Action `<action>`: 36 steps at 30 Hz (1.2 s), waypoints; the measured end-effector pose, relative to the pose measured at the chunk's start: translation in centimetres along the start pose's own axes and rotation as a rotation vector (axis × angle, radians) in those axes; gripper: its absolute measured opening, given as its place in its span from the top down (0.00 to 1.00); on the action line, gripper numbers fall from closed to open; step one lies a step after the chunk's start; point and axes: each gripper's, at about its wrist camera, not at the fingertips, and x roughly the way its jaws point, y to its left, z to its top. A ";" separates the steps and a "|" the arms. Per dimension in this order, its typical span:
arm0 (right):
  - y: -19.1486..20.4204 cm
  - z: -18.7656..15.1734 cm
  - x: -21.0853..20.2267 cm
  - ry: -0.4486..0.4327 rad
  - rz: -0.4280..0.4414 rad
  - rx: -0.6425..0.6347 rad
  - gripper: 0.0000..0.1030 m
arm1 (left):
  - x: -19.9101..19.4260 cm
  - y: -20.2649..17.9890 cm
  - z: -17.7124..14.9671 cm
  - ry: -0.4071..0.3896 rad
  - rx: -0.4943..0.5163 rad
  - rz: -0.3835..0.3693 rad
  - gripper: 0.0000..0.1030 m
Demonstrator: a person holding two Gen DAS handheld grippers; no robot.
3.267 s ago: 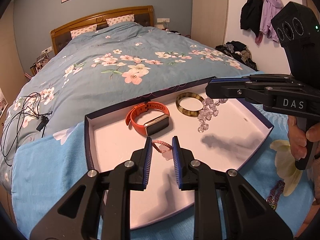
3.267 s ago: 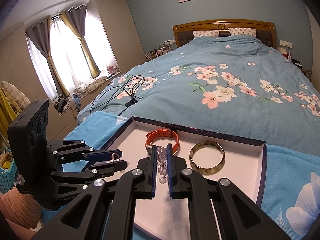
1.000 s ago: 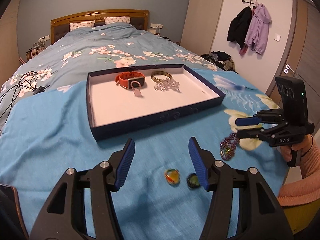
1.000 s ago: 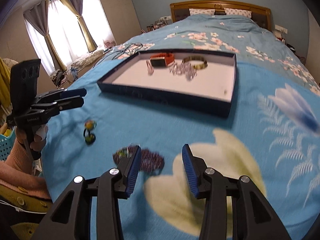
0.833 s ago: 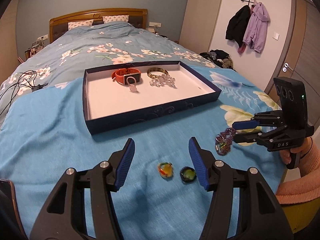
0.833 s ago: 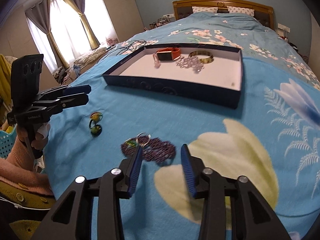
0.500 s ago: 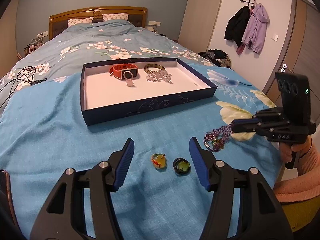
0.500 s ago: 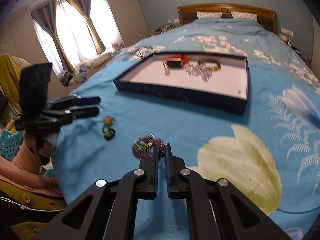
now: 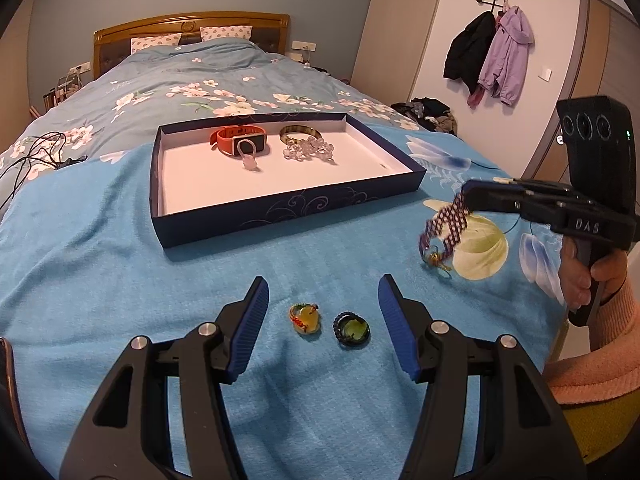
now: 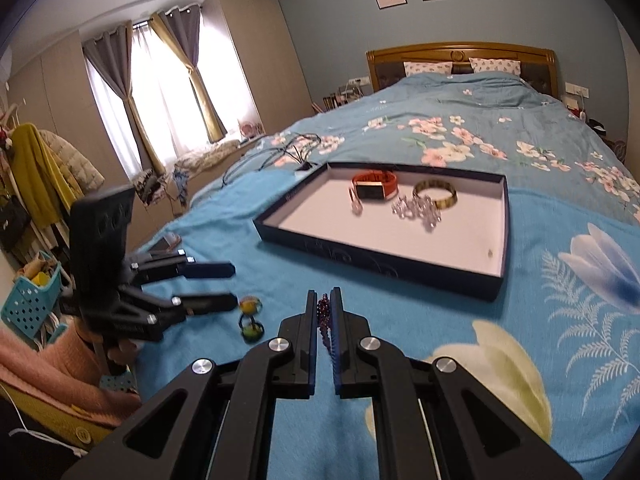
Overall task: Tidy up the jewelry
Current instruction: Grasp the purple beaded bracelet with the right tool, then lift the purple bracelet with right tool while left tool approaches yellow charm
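Note:
A dark blue tray (image 9: 280, 208) with a white floor lies on the blue blanket. In it are an orange watch (image 9: 239, 141), a small pink charm (image 9: 250, 162), a clear bead bracelet (image 9: 308, 151) and a tortoiseshell bangle (image 9: 300, 133). My left gripper (image 9: 322, 312) is open just above two rings: a yellow ring (image 9: 305, 317) and a dark green ring (image 9: 352, 328). My right gripper (image 10: 324, 312) is shut on a purple beaded bracelet (image 9: 442, 232), lifted off the blanket, right of the tray's near corner. The tray also shows in the right wrist view (image 10: 376, 256).
Black cables (image 9: 28, 156) lie on the floral duvet left of the tray. Coats (image 9: 492, 56) hang on the right wall. A blue basket (image 10: 28, 300) and a clothes rack stand left of the bed.
My right gripper closed on the purple bracelet and lifted it off the blanket. My left gripper stayed open and drew nearer the two rings.

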 end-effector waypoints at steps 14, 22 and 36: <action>-1.4 1.0 0.9 -0.021 -0.004 0.048 0.95 | 0.3 -2.1 -1.2 0.043 0.087 -0.039 0.51; -1.3 0.8 1.1 -0.021 -0.001 0.046 0.95 | 1.3 -2.9 -2.0 0.094 0.105 -0.033 0.56; -1.3 0.4 1.7 -0.014 0.022 0.057 0.95 | 0.5 -0.2 -1.1 0.060 0.043 0.028 0.60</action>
